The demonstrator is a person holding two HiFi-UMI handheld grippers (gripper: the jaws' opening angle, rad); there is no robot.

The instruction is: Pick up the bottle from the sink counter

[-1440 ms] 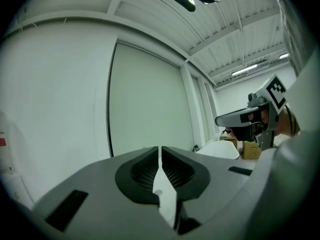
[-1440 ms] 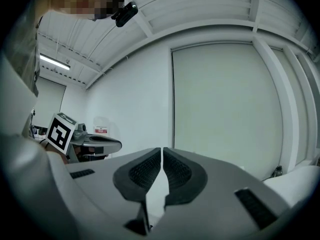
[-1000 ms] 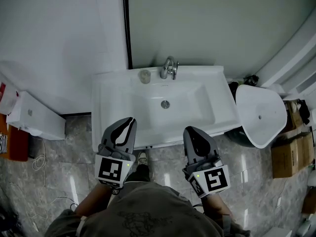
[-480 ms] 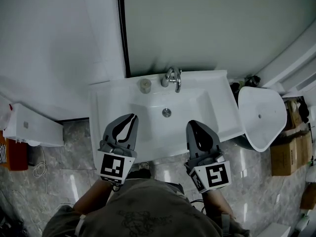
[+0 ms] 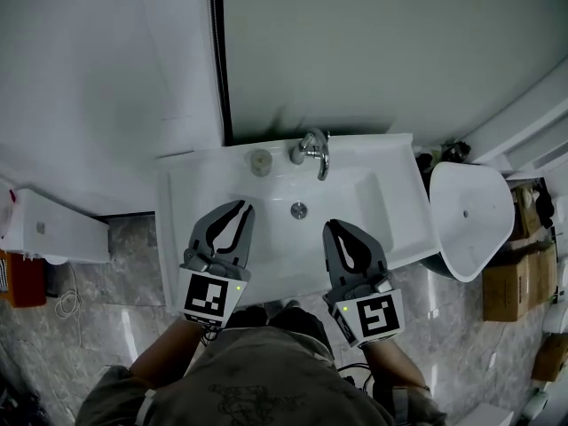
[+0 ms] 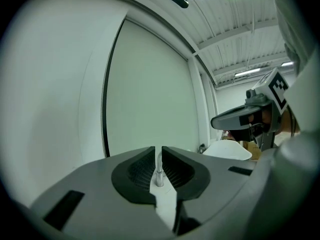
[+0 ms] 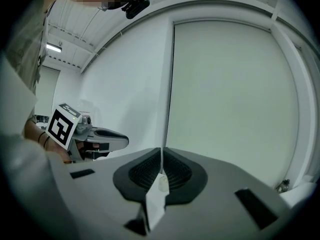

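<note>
The bottle (image 5: pixel 260 159) is a small, round-topped, pale thing standing at the back of the white sink counter (image 5: pixel 182 193), just left of the chrome faucet (image 5: pixel 312 148). My left gripper (image 5: pixel 240 208) is shut and empty over the counter's front left, well short of the bottle. My right gripper (image 5: pixel 335 228) is also shut and empty, over the basin's front rim. In the left gripper view the gripper (image 6: pixel 159 153) points at the faucet (image 6: pixel 159 172), seen through the thin slit. In the right gripper view, the gripper (image 7: pixel 161 154) faces the wall.
A drain (image 5: pixel 299 209) sits in the middle of the basin. A white oval fixture (image 5: pixel 470 207) stands right of the sink, with cardboard boxes (image 5: pixel 513 282) beyond it. A white box (image 5: pixel 53 229) lies on the floor at the left. The wall rises right behind the counter.
Both grippers have moved forward from the sink's front edge to over the counter and basin. The right one has also shifted slightly left. Both stay shut.
</note>
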